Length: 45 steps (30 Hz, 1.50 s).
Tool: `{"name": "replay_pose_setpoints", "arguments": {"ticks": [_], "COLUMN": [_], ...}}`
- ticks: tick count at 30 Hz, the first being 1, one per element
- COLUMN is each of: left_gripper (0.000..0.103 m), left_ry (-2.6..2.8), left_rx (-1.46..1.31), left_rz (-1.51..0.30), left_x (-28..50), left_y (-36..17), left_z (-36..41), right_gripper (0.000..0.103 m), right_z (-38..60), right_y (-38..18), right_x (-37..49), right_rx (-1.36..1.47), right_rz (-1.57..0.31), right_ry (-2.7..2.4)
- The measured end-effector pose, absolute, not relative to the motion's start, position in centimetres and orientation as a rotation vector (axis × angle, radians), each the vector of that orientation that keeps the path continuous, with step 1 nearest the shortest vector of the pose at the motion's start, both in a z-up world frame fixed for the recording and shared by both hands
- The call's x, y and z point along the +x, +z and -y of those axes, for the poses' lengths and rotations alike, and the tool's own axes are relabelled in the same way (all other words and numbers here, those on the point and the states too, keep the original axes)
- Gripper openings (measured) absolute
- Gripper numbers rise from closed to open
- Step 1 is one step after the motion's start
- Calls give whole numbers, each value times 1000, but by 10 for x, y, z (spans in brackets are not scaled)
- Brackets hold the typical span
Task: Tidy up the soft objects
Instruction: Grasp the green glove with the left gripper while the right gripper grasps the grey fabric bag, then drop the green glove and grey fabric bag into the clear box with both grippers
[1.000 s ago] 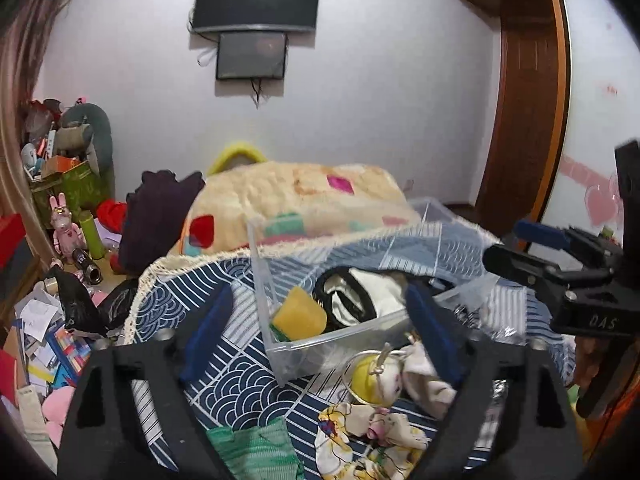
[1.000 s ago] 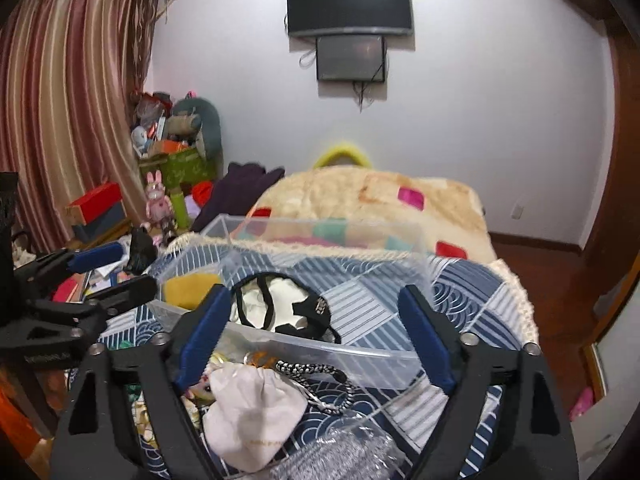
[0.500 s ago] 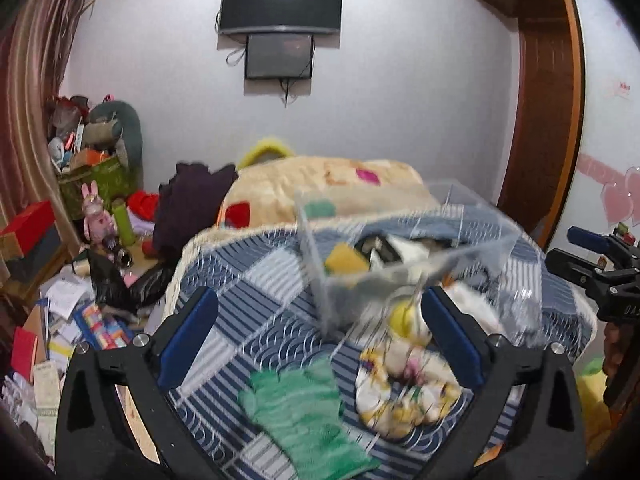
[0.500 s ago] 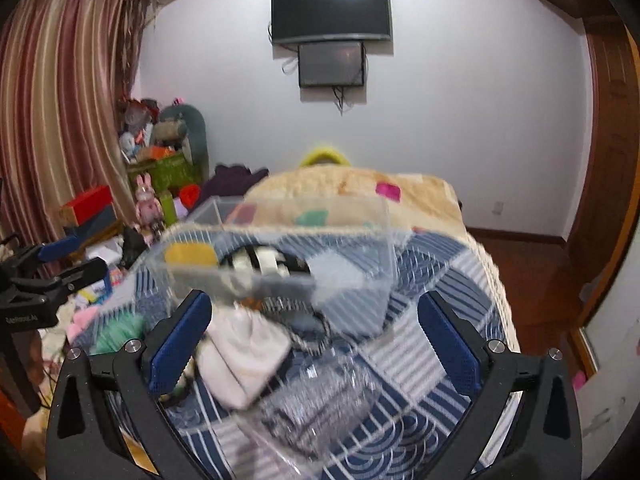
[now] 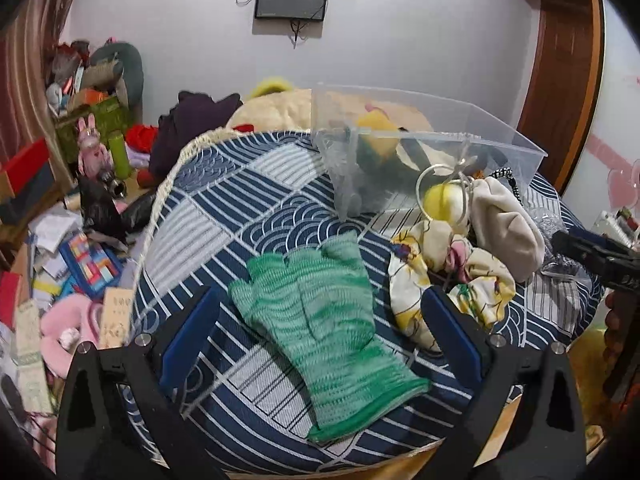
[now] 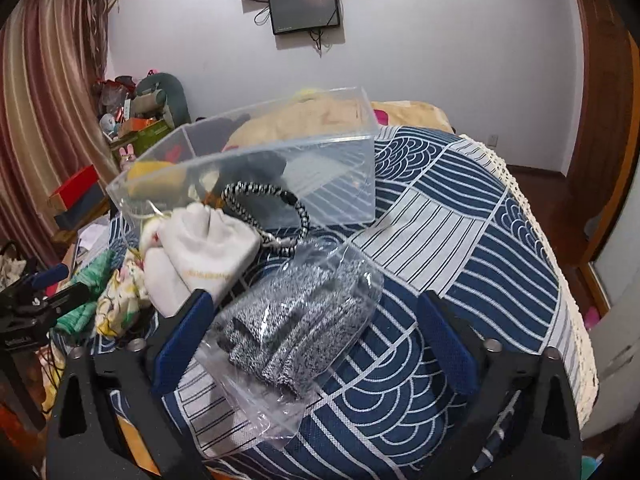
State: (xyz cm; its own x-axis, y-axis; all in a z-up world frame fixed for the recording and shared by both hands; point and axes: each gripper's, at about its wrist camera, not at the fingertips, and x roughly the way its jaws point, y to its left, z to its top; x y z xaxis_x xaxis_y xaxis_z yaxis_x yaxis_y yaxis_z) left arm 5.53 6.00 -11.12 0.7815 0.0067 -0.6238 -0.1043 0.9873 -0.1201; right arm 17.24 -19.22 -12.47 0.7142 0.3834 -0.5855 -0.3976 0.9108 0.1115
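Note:
A green knit glove [image 5: 324,320] lies flat on the blue patterned cloth, between the open, empty fingers of my left gripper [image 5: 320,328]. A floral cloth [image 5: 448,280], a beige pouch [image 5: 508,228] and a yellow ball on a ring [image 5: 440,200] lie to its right. A clear plastic bin [image 5: 420,148] behind them holds a yellow sponge and dark items. My right gripper [image 6: 316,336] is open over a grey knit item in a clear bag [image 6: 296,320]. The pouch [image 6: 200,252], a black-white cord [image 6: 272,208] and the bin [image 6: 256,172] lie beyond it.
The cloth covers a rounded surface [image 6: 460,248] with a lace edge on the right. Clutter of boxes, papers and toys [image 5: 80,240] fills the floor at left. A beige blanket [image 6: 312,120] lies behind the bin. The other gripper [image 5: 596,256] shows at the right edge.
Both grippers have pulled back and tilted down. The green glove now lies between the left fingers, and the bagged grey item between the right fingers. The bin looks farther away.

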Motion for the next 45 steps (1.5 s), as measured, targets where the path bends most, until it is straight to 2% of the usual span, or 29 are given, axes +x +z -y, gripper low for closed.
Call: {"name": "replay_pose_setpoints", "arguments": {"ticks": [2, 4, 6, 10, 13, 15, 17, 31, 45], "left_gripper": [79, 77, 69, 60, 50, 37, 31, 30, 31], "left_ry": [44, 57, 58, 69, 77, 75, 65, 6, -31], "left_rx": [-150, -130, -126, -139, -132, -115, -101, -86, -54], "left_rz": [-691, -694, -683, -657, -645, -634, -628, -462, -377], "left_x": [57, 58, 56, 50, 46, 43, 43, 43, 97], "left_y": [-116, -119, -119, -121, -120, -116, -111, -44, 5], "left_z": [-60, -59, -59, -62, -62, -60, -58, -48, -31], "right_gripper": [69, 61, 47, 36, 30, 27, 26, 26, 26], "right_z": [191, 191, 192, 192, 196, 200, 203, 210, 181], "right_y": [-128, -128, -128, -126, -122, -119, -116, -68, -22], "right_x": [171, 169, 166, 159, 151, 150, 150, 151, 181], "right_rx": [-37, -26, -37, -52, -45, -26, -15, 5, -24], "right_rz": [-656, -662, -654, -637, -624, -621, -614, -483, -365], "right_ry": [456, 474, 484, 488, 475, 477, 474, 466, 499]}}
